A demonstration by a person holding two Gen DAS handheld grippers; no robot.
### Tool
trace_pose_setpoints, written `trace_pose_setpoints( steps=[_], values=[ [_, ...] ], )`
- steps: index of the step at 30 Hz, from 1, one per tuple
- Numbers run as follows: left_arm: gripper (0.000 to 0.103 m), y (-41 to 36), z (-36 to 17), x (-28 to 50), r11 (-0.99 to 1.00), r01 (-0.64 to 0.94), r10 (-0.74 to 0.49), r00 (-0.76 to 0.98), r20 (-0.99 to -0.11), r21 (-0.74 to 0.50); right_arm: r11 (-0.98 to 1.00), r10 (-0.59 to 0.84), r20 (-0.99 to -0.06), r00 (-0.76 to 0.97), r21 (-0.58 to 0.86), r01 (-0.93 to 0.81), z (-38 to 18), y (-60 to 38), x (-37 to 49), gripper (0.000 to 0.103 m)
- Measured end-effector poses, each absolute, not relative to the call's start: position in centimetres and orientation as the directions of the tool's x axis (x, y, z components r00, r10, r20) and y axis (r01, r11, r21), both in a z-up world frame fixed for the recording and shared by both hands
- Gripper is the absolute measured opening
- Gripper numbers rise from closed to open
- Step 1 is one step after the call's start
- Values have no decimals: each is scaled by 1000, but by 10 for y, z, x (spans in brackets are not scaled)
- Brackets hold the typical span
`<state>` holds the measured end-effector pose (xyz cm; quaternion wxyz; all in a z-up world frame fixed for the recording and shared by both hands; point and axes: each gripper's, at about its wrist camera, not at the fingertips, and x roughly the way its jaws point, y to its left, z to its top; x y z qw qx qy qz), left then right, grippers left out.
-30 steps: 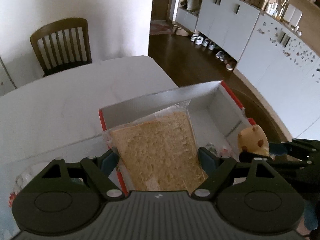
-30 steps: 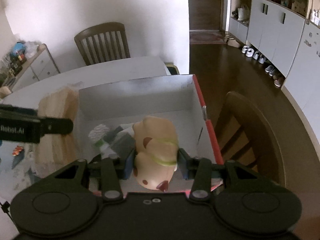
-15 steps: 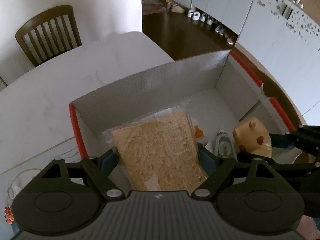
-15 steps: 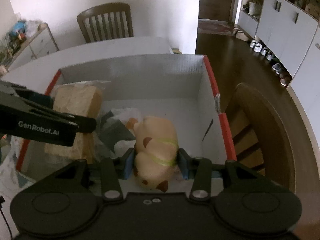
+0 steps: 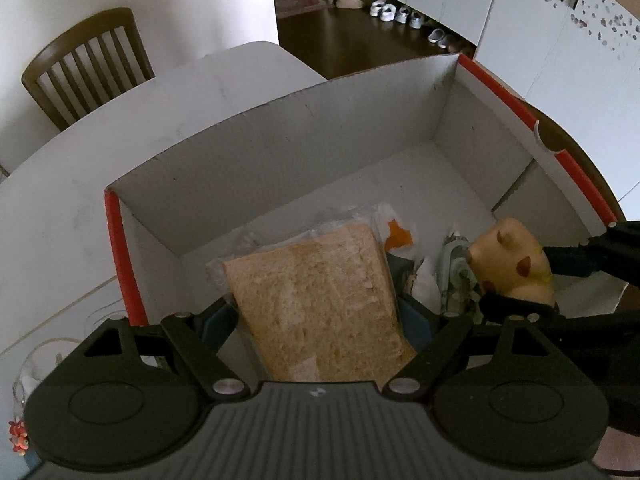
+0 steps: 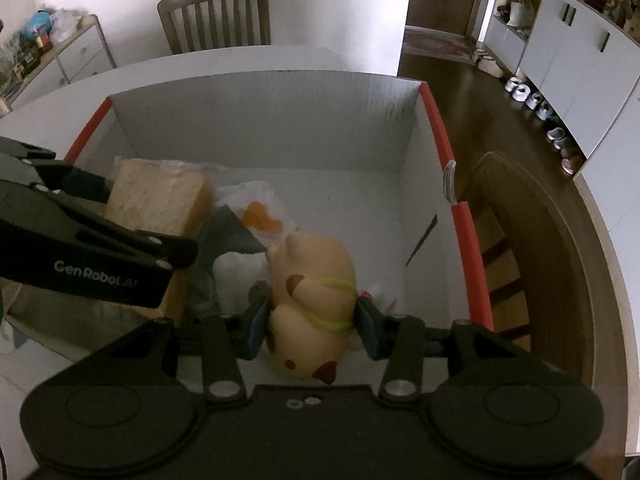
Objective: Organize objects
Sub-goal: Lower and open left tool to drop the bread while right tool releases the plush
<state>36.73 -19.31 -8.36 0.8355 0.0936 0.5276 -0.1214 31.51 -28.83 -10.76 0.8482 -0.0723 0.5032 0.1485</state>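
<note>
My left gripper [image 5: 318, 320] is shut on a bagged loaf of sliced bread [image 5: 320, 304] and holds it low inside the white box with red rim [image 5: 280, 128], at its left side. The bread also shows in the right wrist view [image 6: 160, 200]. My right gripper [image 6: 312, 328] is shut on a tan toy animal with brown spots and a yellow-green band [image 6: 316, 296], held inside the box [image 6: 260, 112] near its front. The toy shows in the left wrist view [image 5: 508, 260] to the right of the bread.
White and orange wrappers [image 6: 260, 212] and small items lie on the box floor between bread and toy. The box stands on a white table [image 5: 80, 184]. Wooden chairs stand behind [image 6: 216, 16] and to the right [image 6: 532, 240]. A cabinet [image 6: 60, 52] is at far left.
Both grippers have moved forward and down into the box with their loads. The bread and the toy now sit lower, close to the items on the box floor.
</note>
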Motion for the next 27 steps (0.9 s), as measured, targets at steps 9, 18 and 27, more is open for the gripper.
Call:
trace_pose_setpoints(
  steps=[9, 18, 27],
  values=[
    [86, -187, -86, 364, 957, 291, -136, 410, -902, -12, 933, 207, -855, 476, 26, -360, -101, -289, 309, 64],
    [87, -180, -72, 346, 952, 304, -171, 453, -875, -28, 928, 233, -842, 486, 44, -369, -79, -294, 299, 64],
    [87, -159, -40, 308, 951, 294, -238, 508, -828, -93, 938, 208, -842, 497, 28, -345, -47, -292, 281, 66]
  ],
)
